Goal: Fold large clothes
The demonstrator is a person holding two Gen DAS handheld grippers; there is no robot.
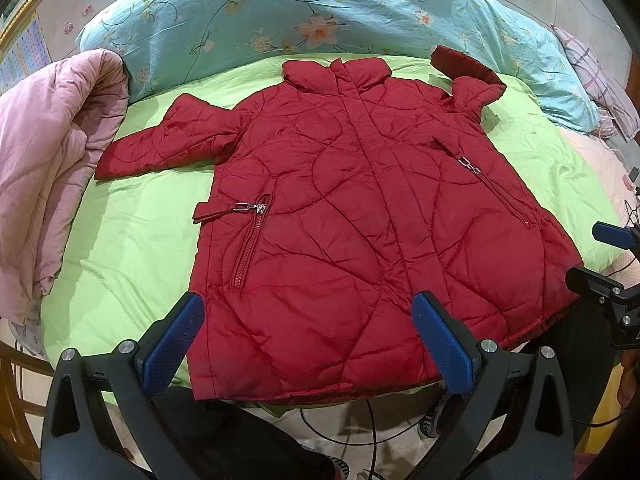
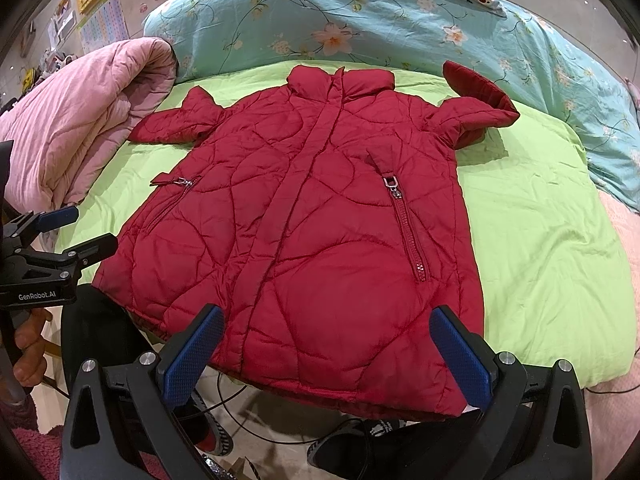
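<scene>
Red quilted jacket is lying front-up, zipped, flat on the green sheet — collar pointing at the floral quilt; pink blanket is bunching beside the jacket's outstretched sleeve; left gripper is hovering at the jacket's hem, fingers spread wide, gripping nothing; right gripper is doing likewise — wide open, empty.

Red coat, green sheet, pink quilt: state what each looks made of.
Red coat: smooth synthetic shell, likely nylon or polyester, padded; slight sheen, puffy stitched curves, metal-looking zipper pulls.
Green sheet: thin matte woven fabric, probably cotton; fine wrinkles, no shine.
Pink quilt: soft matte cloth, likely cotton, over filling; thick rolled edge, stitched lines.
</scene>
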